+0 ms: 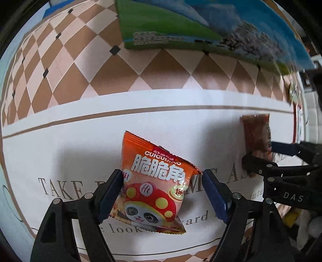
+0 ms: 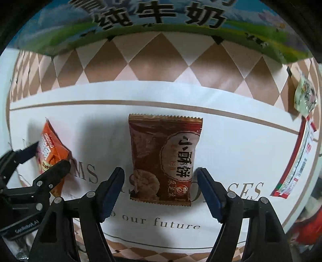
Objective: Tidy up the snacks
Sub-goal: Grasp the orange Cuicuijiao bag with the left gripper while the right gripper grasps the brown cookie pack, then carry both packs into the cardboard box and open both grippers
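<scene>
Your left gripper (image 1: pixel 163 193) is spread wide around the orange pack (image 1: pixel 153 187), printed "CUICUIJIAO" with a panda, low in the frame's centre. Your right gripper (image 2: pixel 160 191) gapes around the brown pack (image 2: pixel 164 159). Both packs lie on the tabletop (image 2: pixel 231 141), whose cloth reads "our future". A milk carton (image 2: pixel 161 18) spans the top.

I am looking along my right gripper (image 2: pixel 160 193), its jaws standing wide apart on either side of the lower end of a brown biscuit packet (image 2: pixel 165 157) without touching it. The packet is lying flat on the white tablecloth (image 2: pixel 231 145). My left gripper (image 2: pixel 43 159) is reaching around an orange snack bag (image 2: pixel 50 151) toward the cloth's left edge. A milk carton (image 2: pixel 161 22) is standing along the far edge.
</scene>
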Tool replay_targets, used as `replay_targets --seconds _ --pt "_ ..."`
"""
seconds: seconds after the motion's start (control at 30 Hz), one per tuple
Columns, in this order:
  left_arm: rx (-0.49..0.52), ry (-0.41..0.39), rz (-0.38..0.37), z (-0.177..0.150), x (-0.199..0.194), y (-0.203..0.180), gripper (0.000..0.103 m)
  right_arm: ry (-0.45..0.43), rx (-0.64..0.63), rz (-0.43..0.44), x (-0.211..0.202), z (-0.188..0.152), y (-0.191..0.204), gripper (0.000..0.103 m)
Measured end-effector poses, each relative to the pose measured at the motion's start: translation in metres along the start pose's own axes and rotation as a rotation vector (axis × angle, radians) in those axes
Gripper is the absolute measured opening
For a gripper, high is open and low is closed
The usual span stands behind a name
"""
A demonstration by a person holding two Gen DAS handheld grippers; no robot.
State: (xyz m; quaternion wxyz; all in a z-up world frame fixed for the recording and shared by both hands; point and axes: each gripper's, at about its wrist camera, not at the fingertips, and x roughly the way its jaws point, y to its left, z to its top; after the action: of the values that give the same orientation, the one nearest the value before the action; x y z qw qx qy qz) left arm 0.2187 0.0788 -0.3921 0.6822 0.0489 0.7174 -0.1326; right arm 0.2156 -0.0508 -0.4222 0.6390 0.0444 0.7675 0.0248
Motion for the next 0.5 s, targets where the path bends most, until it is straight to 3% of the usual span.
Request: replay_targets --seconds 0.07,0.17,0.4,0.43,0.5 --pt "0.013 -0.012 0.024 -0.001 0.001 -0.006 0.073 -0.013 -0.007 -0.019 0.003 -0.006 0.014 0.076" --pt "0.016 -0.028 0.055 -0.004 0.001 -0.012 0.063 -0.061 -0.022 -0.072 -0.001 -0.016 0.021 0.059" --pt "-0.06 -0.048 0.067 0.002 -0.009 -0.01 0.047 -0.08 0.013 -0.001 -0.005 -0.042 0.015 0.059" --pt "-0.077 -0.054 0.059 0.001 -0.013 -0.011 0.047 -0.079 0.024 0.016 -0.01 -0.042 -0.01 0.059" --pt "-0.097 -0.069 0.051 0.002 -0.02 -0.011 0.046 -0.085 0.041 0.041 -0.019 -0.042 -0.024 0.059"
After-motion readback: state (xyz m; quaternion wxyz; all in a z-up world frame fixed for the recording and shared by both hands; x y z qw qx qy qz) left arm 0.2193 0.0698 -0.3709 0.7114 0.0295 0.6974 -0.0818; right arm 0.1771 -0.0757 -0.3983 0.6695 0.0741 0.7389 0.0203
